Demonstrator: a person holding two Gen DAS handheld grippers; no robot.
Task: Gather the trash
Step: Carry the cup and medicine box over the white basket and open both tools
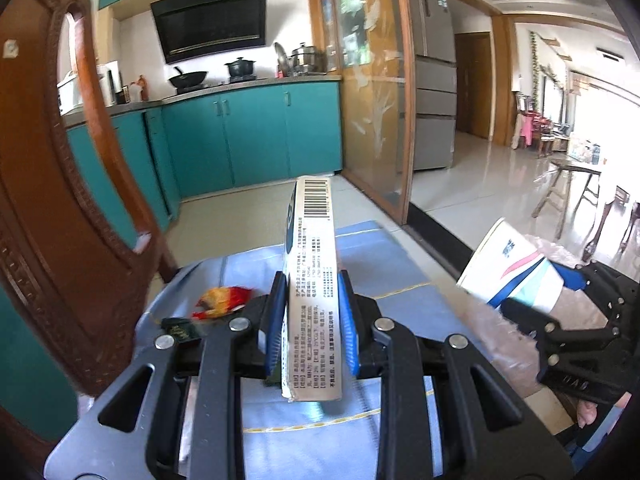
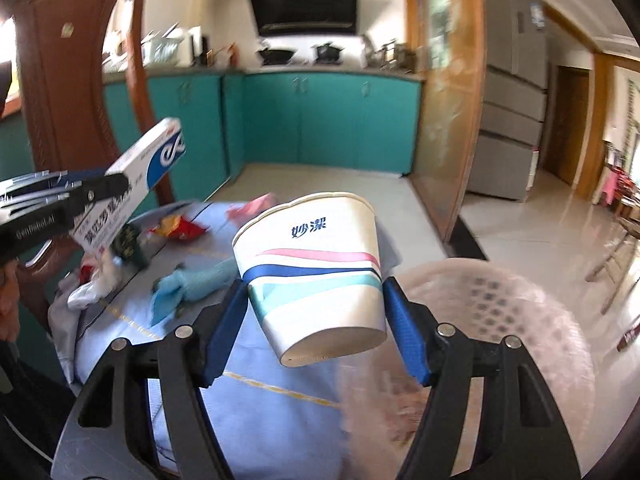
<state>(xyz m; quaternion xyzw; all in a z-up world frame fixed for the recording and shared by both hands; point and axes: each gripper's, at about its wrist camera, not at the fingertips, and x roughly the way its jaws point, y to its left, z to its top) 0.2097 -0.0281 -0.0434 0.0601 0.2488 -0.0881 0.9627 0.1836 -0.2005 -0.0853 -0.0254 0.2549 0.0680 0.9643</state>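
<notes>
A white and blue box (image 1: 314, 280) is held upright, clamped between the closed blue pads of the left gripper (image 1: 312, 316), above the blue-clothed table (image 1: 400, 312). A striped paper cup (image 2: 316, 272) is gripped by the right gripper (image 2: 316, 320) over the table's right edge, beside a blurred plastic basket (image 2: 500, 320). A red and yellow wrapper (image 1: 224, 300) lies near the table's left edge.

Teal cabinets (image 1: 256, 136), range hood (image 1: 212, 20), wooden chair (image 1: 48, 200), fridge (image 1: 434, 80)
</notes>
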